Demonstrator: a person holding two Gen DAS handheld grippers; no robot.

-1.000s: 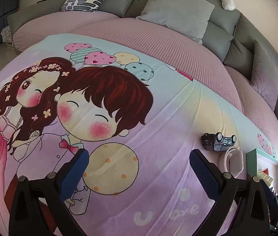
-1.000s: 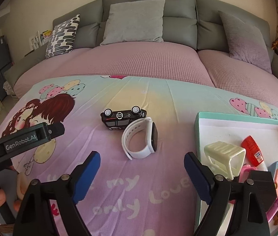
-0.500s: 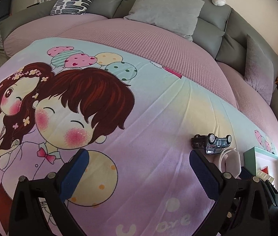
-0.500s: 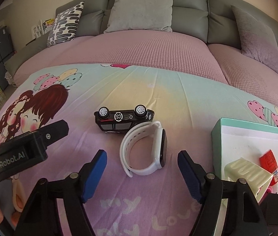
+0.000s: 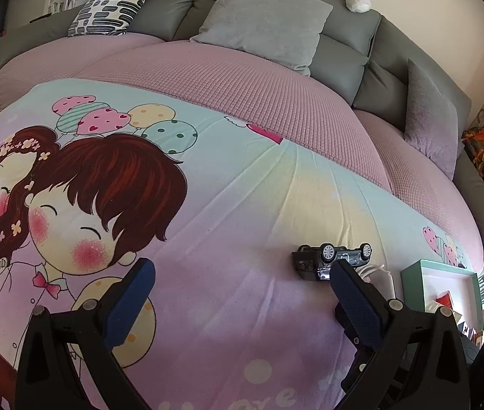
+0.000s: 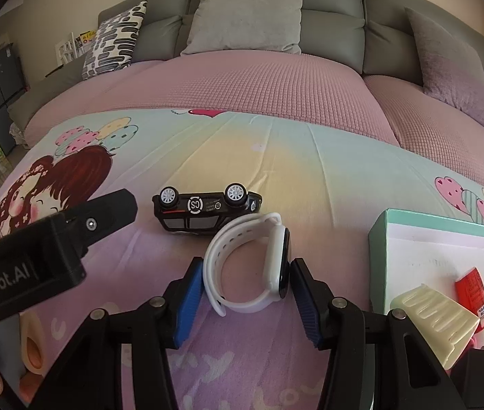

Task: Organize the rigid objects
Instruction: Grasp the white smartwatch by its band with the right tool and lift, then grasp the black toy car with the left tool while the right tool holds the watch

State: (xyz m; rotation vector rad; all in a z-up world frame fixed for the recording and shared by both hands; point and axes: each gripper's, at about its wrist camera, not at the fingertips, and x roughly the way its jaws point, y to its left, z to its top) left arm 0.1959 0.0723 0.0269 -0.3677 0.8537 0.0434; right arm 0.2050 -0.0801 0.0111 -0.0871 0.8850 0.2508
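My right gripper has just been closing around the white watch, pads flanking, contact unclear. Its loop lies flat between them. Left gripper gapes empty, farther left.

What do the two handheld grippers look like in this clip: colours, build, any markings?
Both are the same build. The right gripper has angular black plastic arms with silver screw heads, ending in ribbed blue pads. The left gripper has darker navy pads; in the right wrist view its black body carries white "GenRobot.AI" lettering, partly cut off. No cables or sleeves show.
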